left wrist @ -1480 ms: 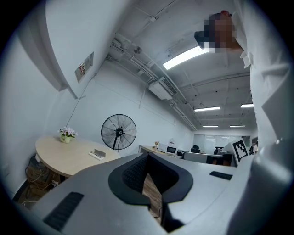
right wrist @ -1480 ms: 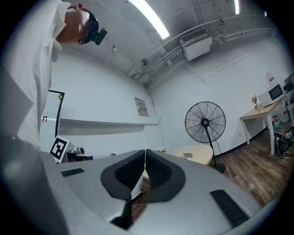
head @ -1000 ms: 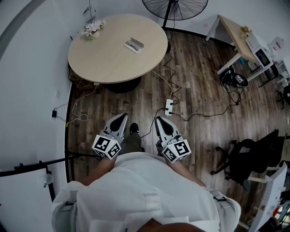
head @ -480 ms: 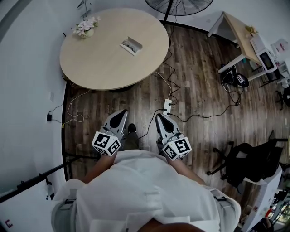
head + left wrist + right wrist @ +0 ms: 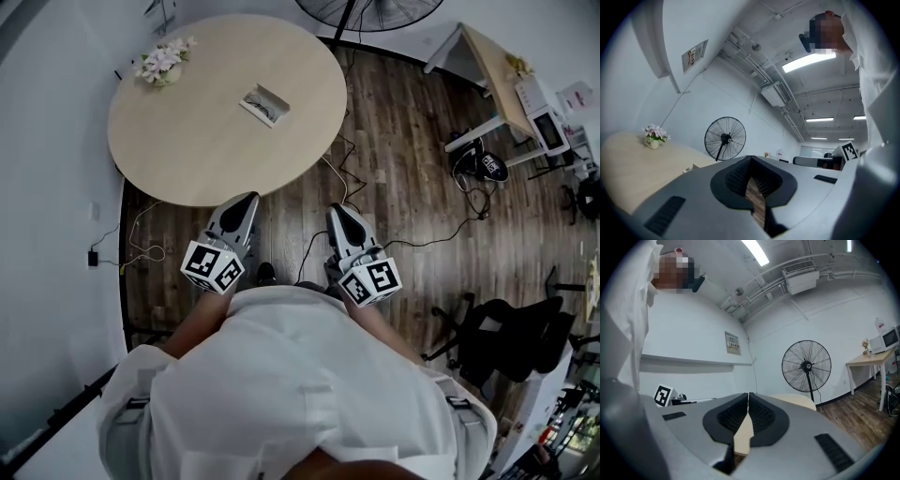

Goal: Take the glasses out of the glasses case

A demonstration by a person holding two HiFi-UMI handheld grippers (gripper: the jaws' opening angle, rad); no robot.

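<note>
An open glasses case [image 5: 264, 104] lies on the far half of the round beige table [image 5: 187, 141], with dark glasses inside it. Both grippers are held low in front of the person, short of the table's near edge and far from the case. My left gripper [image 5: 247, 199] points at the table rim, its jaws closed tip to tip with nothing between them. My right gripper [image 5: 338, 210] hangs over the wooden floor, also shut and empty. The left gripper view [image 5: 751, 160] and the right gripper view [image 5: 748, 395] both show the pads meeting.
A small pot of flowers [image 5: 159, 62] stands at the table's far left. A floor fan [image 5: 366, 11] stands behind the table. Cables and a power strip [image 5: 349, 178] lie on the floor to the right. A desk [image 5: 492, 70] and a black office chair [image 5: 506, 337] are further right.
The person has stepped toward the table. Both grippers, still shut, now sit close to its near edge, and the power strip has passed under the right gripper.
</note>
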